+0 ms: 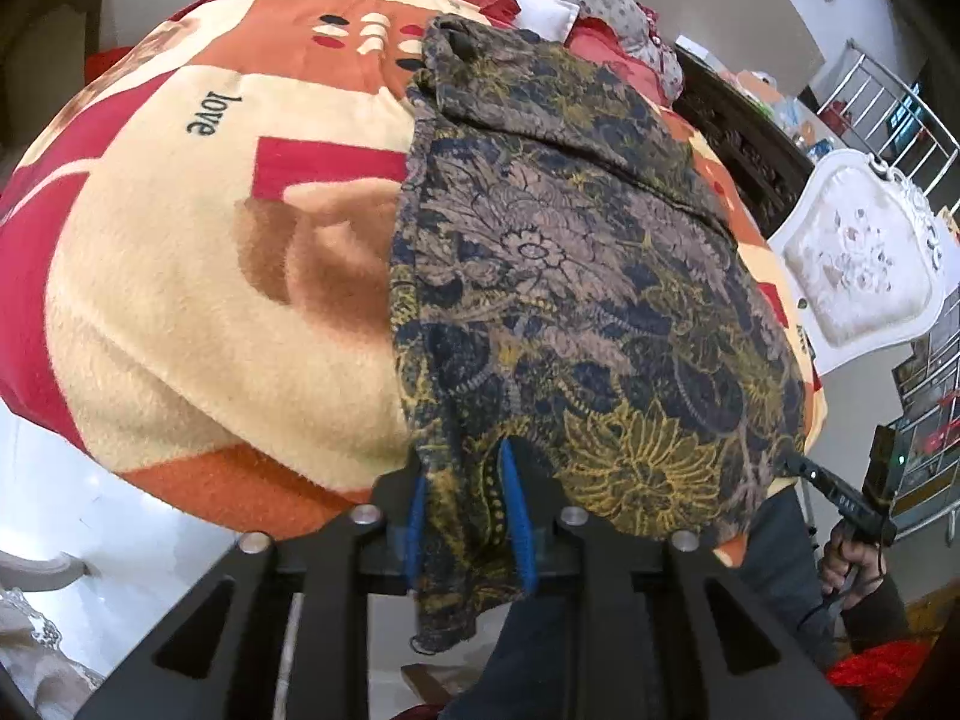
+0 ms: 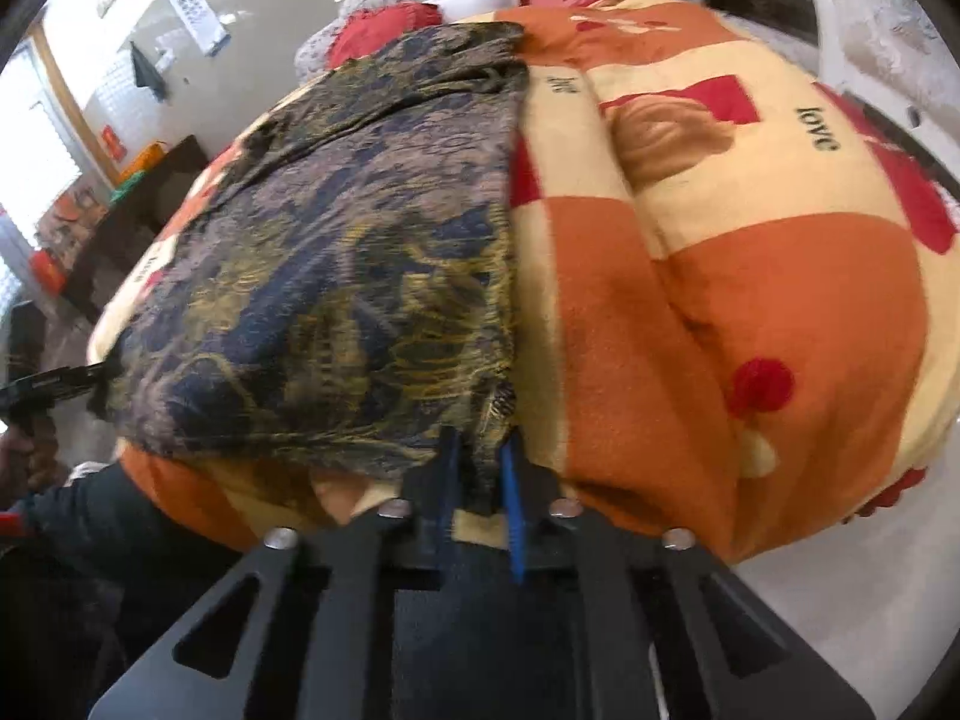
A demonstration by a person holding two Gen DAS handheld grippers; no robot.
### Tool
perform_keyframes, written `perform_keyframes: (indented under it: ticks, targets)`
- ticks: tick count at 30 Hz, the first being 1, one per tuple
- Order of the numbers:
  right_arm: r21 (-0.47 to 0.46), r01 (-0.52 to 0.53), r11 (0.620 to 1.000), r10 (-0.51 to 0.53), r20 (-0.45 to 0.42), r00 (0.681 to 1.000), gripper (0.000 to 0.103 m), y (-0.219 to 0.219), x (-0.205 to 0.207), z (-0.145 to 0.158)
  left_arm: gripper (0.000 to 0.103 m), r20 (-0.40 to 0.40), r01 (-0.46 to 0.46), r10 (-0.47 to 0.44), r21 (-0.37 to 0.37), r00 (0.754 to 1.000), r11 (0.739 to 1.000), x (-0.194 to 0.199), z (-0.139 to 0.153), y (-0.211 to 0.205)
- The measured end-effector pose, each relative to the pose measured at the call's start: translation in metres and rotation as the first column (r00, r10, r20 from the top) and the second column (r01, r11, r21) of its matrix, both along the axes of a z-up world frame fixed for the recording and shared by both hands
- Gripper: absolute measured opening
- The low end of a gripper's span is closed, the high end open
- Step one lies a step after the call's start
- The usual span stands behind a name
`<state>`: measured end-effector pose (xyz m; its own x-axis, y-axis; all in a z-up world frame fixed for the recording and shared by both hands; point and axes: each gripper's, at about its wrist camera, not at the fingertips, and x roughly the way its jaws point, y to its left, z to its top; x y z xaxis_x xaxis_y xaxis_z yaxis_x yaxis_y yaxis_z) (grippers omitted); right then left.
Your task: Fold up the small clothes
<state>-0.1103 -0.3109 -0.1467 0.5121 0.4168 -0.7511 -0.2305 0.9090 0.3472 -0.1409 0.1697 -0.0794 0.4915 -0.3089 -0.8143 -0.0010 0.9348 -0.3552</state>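
A patterned garment [image 1: 576,300], dark blue, grey and mustard with large flowers, lies spread flat on a fleece blanket [image 1: 198,312] in cream, orange and red that carries the word "love". In the left wrist view the blanket fills the left side, and the garment runs from the near edge of the bed up toward the far end, covering the right part of it.

The left gripper [image 1: 465,516] sits at the near left corner of the garment. Its blue pads [image 1: 515,516] stand narrow with a fold of the cloth pinched between them, and a loose tail of fabric hangs down below the jaws. Farther right in the same view, the right gripper [image 1: 798,468] meets the garment's near right corner, held by a hand [image 1: 852,564] in a dark sleeve. A white padded chair [image 1: 864,264] stands beyond the right edge of the bed.

In the right wrist view the garment [image 2: 336,276] lies to the left and the blanket [image 2: 750,312] to the right. The right gripper [image 2: 480,510] has its pads drawn close on the garment's near corner, gripping the cloth. At the far left of this view the left gripper [image 2: 90,375] touches the opposite near corner. Red cushions [image 2: 384,24] lie at the far end.
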Motion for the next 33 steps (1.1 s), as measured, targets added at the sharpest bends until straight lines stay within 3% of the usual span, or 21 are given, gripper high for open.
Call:
perform_keyframes:
  ticks: [3, 12, 22, 33]
  targets:
    - [0.001, -0.005, 1.0, 0.005, 0.017, 1.0, 0.013, 0.0, -0.005, 0.01, 0.004, -0.003, -0.008, 0.008, -0.002, 1.0, 1.0, -0.002, 0.005, 0.003]
    - [0.18, 0.053, 0.982, -0.081, 0.155, 0.985, 0.013, -0.034, -0.039, 0.079, 0.004, 0.095, -0.037, 0.049, -0.127, 0.994, 0.991, -0.012, 0.043, 0.021]
    - [0.186, -0.046, 0.981, -0.02, 0.338, 0.941, 0.012, -0.018, -0.065, 0.158, 0.003, 0.258, -0.055, 0.113, -0.221, 0.959, 0.974, -0.046, 0.114, 0.072]
    - [0.199, -0.046, 0.979, -0.055, 0.476, 0.878, 0.012, -0.041, -0.107, 0.227, 0.003, 0.442, 0.114, 0.044, -0.325, 0.896, 0.939, -0.079, 0.18, 0.073]
